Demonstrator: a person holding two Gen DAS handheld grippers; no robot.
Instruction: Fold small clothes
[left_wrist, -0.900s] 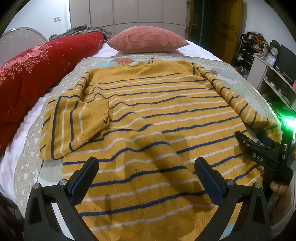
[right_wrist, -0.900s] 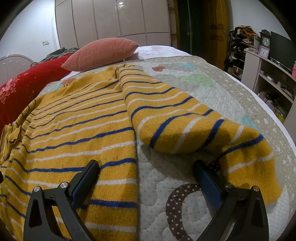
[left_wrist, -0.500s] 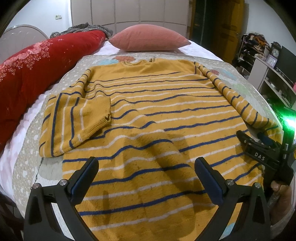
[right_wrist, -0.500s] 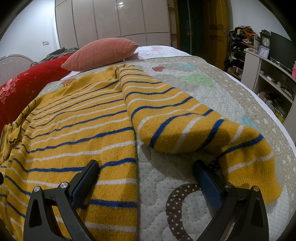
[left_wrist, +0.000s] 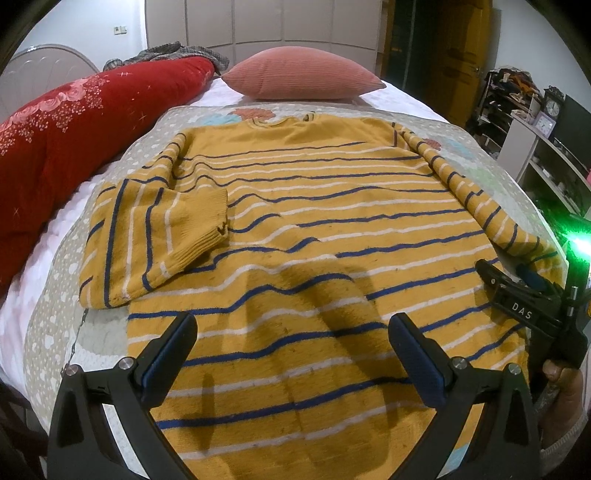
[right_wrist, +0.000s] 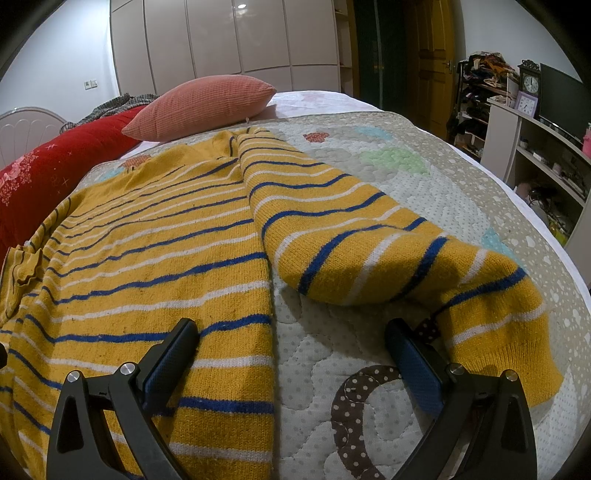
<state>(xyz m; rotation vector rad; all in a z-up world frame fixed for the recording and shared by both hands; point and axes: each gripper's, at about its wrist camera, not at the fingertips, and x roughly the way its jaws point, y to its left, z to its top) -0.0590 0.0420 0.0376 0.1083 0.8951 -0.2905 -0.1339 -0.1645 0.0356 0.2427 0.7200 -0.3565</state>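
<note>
Our left claw (left_wrist: 293, 341) hangs wide open above the sweater's (left_wrist: 314, 229) hem; our right claw (right_wrist: 291, 345) gapes empty beside its sleeve (right_wrist: 369, 251). The sweater lies flat on the quilt (right_wrist: 443, 192), its hem cut off below.

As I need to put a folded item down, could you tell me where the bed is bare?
Bare patterned quilt lies right of the yellow striped knit sweater, beyond its unfolded right sleeve. A smaller patch sits below the folded left sleeve. The middle is covered.
</note>
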